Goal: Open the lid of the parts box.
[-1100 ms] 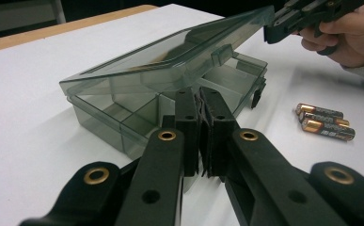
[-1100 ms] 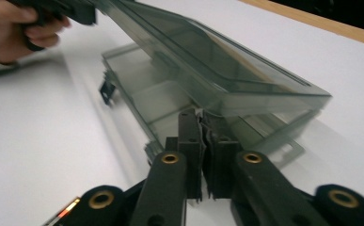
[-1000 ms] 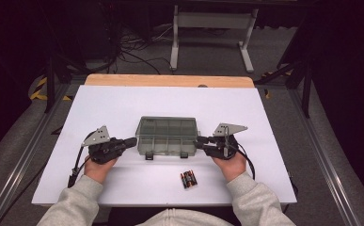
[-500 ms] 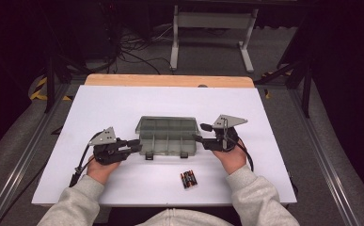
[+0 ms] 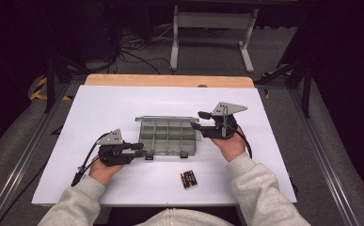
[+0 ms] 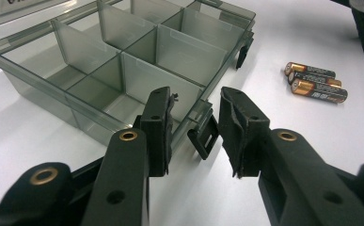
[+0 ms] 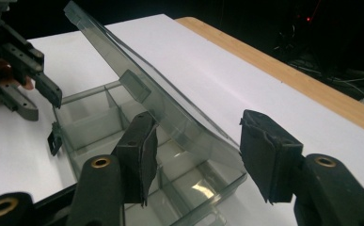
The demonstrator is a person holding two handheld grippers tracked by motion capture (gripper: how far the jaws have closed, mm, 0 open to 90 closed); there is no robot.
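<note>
1. In the high view, a smoky grey, see-through compartment box point(image 5: 169, 136) is sitting near the middle of the white table point(image 5: 99, 108), divided by thin walls into rows of small cells. Its lid point(image 5: 168, 118) is standing raised along the far edge. Two dark latches are hanging off its near rim. The left gripper point(image 5: 142, 149) is lying just beside the box's near left corner, and the right gripper point(image 5: 199, 120) is hovering at the box's far right corner, by the lid. Three batteries point(image 5: 188, 179) are lying together on the table near the box's front, apart from it.

2. In the left gripper view, the box point(image 6: 123, 61) is showing clear tinted walls and empty cells with nothing inside. The left gripper point(image 6: 193, 132) is holding its jaws apart, having just been opening; a small black latch point(image 6: 203, 136) on the box's rim is sitting between the pads, and neither pad is pressing on it. The batteries point(image 6: 313, 82), black and copper coloured, are lying side by side to the right.

3. In the right gripper view, the lid point(image 7: 142, 99) is slanting up at a tilt over the open cells, its hinge edge toward the wooden table edge point(image 7: 283, 61). The right gripper point(image 7: 193, 155) is standing with its jaws apart, the lid's end passing between the pads without being clamped. The left gripper point(image 7: 45, 101) is showing at the far corner.
</note>
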